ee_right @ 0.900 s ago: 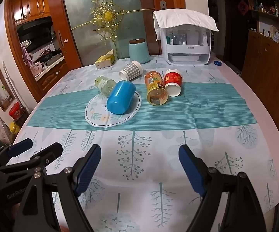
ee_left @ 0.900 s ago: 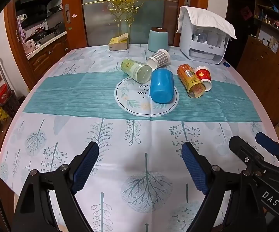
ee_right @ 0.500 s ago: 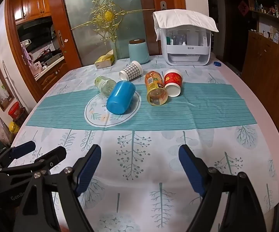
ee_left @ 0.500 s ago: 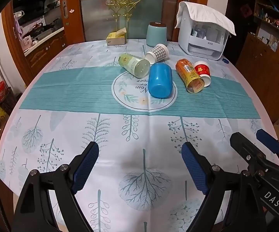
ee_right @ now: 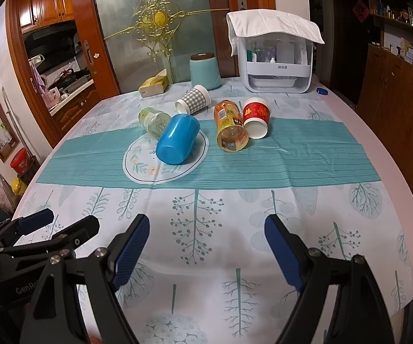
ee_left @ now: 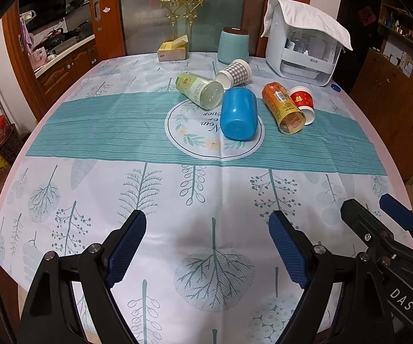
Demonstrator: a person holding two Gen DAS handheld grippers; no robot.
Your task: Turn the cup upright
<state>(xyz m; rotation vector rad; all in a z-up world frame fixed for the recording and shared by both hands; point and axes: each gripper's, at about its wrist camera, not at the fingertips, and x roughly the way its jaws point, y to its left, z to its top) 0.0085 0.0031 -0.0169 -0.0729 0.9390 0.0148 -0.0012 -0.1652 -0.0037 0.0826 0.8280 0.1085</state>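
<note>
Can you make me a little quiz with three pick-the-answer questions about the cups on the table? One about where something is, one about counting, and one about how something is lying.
1. Where is the blue cup?
A. on the white circle of the tablecloth
B. on the white box
C. in a gripper

2. How many cups and jars lie tipped over?
A. two
B. five
C. eight

3. How is the red cup?
A. upright
B. upside down
C. on its side

Answers:
1 A: it rests on the round print.
2 B: blue cup, red cup, checked cup, green jar and orange jar.
3 C: its white rim faces sideways, beside the orange jar.
</note>
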